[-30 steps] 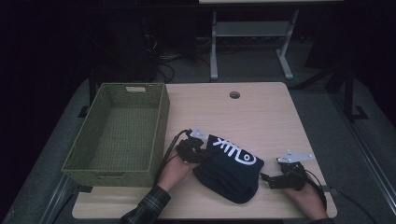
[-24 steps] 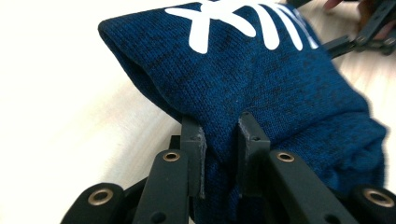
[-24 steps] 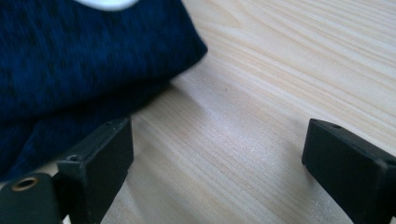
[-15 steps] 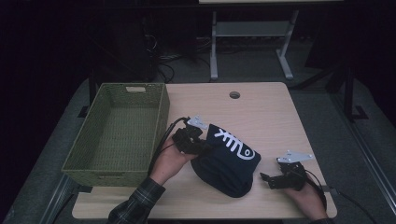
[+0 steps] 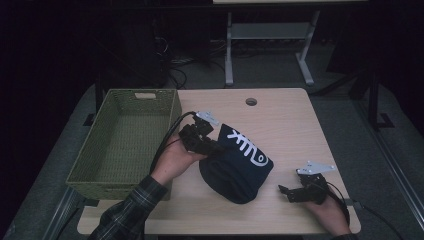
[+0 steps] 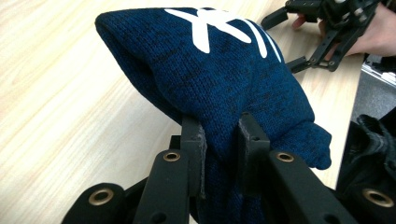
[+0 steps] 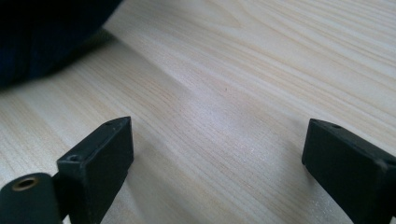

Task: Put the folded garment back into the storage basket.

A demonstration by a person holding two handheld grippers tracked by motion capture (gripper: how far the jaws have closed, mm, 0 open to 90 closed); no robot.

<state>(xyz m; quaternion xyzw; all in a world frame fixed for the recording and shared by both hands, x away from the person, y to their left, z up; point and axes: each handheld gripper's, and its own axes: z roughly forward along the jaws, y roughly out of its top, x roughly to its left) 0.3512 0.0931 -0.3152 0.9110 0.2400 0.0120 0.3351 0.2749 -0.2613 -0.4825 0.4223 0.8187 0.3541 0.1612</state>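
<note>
Pinching blue hat (image 6: 243, 79) w/ left gripper (image 6: 220, 140), just right of basket (image 5: 125, 140); right gripper (image 5: 292, 192) jaws spread, empty, beyond hat

White lettering printed across a dark blue knit hat (image 5: 235, 167), seen from the high view near the middle of the table: strokes and a curled shape, not legible as a word. In the left gripper view, an X-like white mark and slanting bars on the same hat (image 6: 224, 79), likewise unreadable. No other text, label, brand or number legible anywhere.
</note>
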